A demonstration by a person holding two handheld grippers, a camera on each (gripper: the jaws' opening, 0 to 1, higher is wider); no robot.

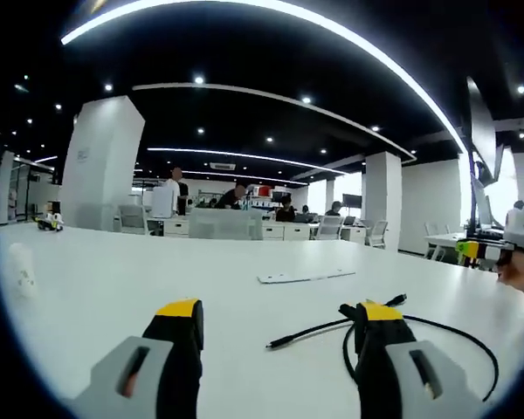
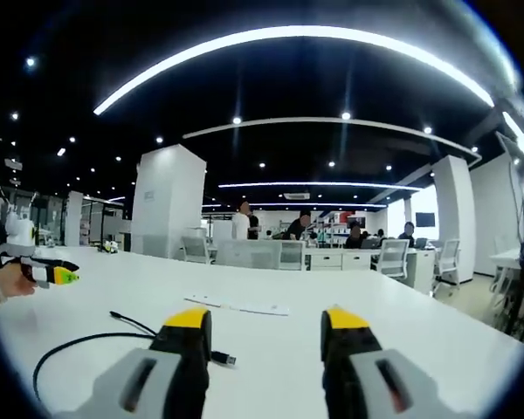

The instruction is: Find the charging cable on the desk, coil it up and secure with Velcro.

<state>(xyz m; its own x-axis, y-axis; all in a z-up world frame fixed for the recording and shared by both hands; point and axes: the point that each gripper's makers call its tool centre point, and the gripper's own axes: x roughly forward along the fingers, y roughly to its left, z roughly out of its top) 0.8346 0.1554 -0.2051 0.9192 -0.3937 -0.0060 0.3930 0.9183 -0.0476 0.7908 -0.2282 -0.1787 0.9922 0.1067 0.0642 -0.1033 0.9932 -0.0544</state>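
Yellow-tipped fingers [image 1: 182, 307] of the left gripper [image 1: 279, 316] are rising from the bottom of the left gripper view, standing wide apart and released over the white counter [image 1: 113, 279]. Its right finger is overlapping the black charging cable [image 1: 319, 330], which is lying loose on the counter, one plug end pointing left between the fingers and a loop curving off to the right. A flat white strip [image 1: 306, 277] is lying farther back.

The right gripper [image 2: 266, 321] is likewise hanging spread and released, grasping nothing. The cable [image 2: 79, 342] is lying at its left, the plug [image 2: 224, 357] resting just beside the left finger. Behind, people are sitting at office desks [image 2: 332, 258].
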